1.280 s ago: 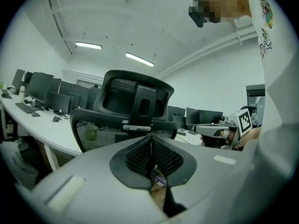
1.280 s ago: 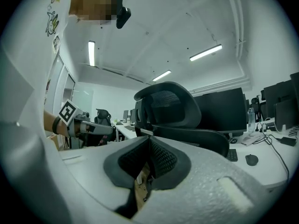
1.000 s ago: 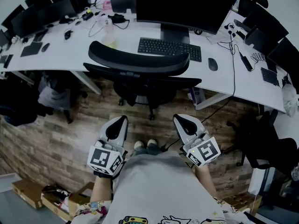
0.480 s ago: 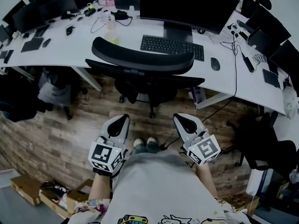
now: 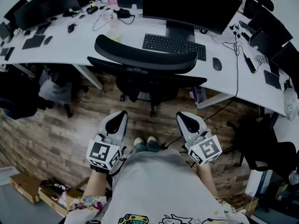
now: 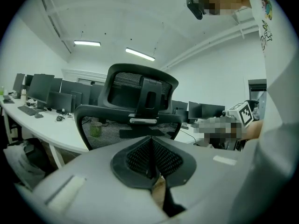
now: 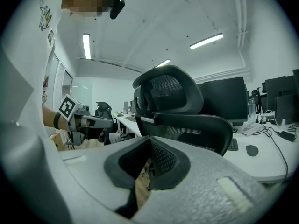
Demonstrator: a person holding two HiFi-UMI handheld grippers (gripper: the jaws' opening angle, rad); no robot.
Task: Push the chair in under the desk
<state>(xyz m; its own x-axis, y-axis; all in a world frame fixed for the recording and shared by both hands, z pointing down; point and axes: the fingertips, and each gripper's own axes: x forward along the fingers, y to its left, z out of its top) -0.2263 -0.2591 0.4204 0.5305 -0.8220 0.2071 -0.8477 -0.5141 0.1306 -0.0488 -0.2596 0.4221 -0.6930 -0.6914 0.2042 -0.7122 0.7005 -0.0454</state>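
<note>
Your head view is dim and bluish; the white desk (image 5: 70,50) is its brightest patch, with shadow beneath. Ceiling strip lights (image 6: 139,54) brighten both gripper views, which bend toward black rounded edges and blur nearest the lens.

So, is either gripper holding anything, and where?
Nothing is held: the left gripper and right gripper are both shut and empty, short of the black mesh office chair.

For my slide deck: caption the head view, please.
Left gripper and right gripper, shut, short of the chair at the desk.
</note>
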